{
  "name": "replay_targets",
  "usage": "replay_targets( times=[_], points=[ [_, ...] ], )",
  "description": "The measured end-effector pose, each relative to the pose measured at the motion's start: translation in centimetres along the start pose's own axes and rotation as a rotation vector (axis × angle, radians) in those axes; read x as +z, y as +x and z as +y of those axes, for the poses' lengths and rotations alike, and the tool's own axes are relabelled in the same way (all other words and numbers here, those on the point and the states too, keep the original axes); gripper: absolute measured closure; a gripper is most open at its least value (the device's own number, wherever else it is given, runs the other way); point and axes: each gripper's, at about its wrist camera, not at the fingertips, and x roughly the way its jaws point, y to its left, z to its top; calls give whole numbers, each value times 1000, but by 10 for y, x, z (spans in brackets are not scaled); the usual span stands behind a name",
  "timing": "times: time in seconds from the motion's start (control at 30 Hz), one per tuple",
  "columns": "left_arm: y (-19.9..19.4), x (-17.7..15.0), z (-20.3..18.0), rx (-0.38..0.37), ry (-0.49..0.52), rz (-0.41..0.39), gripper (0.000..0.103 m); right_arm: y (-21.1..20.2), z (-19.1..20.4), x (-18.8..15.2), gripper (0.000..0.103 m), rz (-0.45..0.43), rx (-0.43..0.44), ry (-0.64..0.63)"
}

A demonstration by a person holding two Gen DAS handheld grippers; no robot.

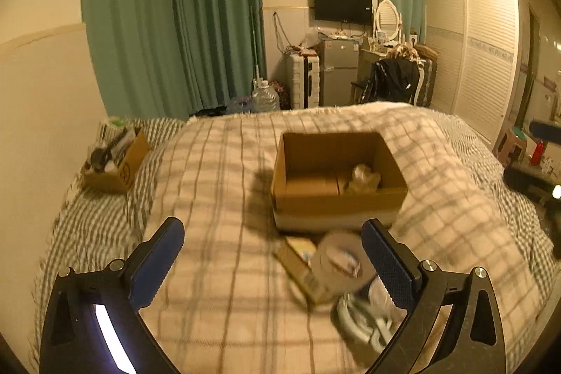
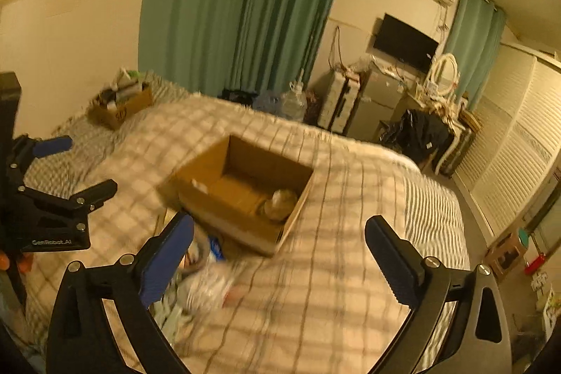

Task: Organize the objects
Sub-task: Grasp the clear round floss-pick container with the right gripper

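An open cardboard box (image 1: 336, 198) sits on the checked blanket (image 1: 217, 198) in mid-bed, also in the right wrist view (image 2: 224, 198). A crumpled pale item (image 1: 363, 177) lies inside it (image 2: 280, 204). Loose objects lie before the box: a roll of tape (image 1: 338, 263), a flat yellowish pack (image 1: 298, 263) and a pale cable-like bundle (image 1: 364, 321). They show blurred in the right wrist view (image 2: 207, 283). My left gripper (image 1: 271, 255) is open and empty above the blanket; it also shows in the right wrist view (image 2: 73, 163). My right gripper (image 2: 280, 255) is open and empty.
A second cardboard box (image 1: 115, 160) full of items stands at the bed's far left by the wall. Beyond the bed are green curtains (image 1: 168, 16), a water jug (image 1: 264, 97), a suitcase, a small fridge (image 1: 338, 72), a chair and a white wardrobe (image 1: 484, 51).
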Motion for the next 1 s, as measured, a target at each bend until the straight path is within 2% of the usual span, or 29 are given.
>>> replay_targets(
  times=[0.13,0.3,0.37,0.57,0.7,0.8,0.87,0.93,1.0],
  points=[
    [15,-48,-4,28,-39,48,0,21,19,-47,5,52,9,42],
    [40,-91,-3,44,-64,150,0,68,48,-88,5,178,40,42],
    [45,-95,-2,55,-63,168,0,84,56,-97,5,214,37,39],
    [46,-95,8,101,-74,155,0,117,69,-103,5,280,66,52],
    [48,-98,22,92,-131,172,0,135,75,-102,5,313,74,46],
    [50,-96,25,103,-135,175,0,151,82,-103,5,339,87,45],
    [52,-95,24,108,-129,176,0,164,84,-106,12,370,81,43],
    [53,-93,23,104,-120,172,0,176,84,-109,33,405,93,55],
    [55,-90,19,105,-101,171,0,171,77,-108,38,401,102,75]
  ],
)
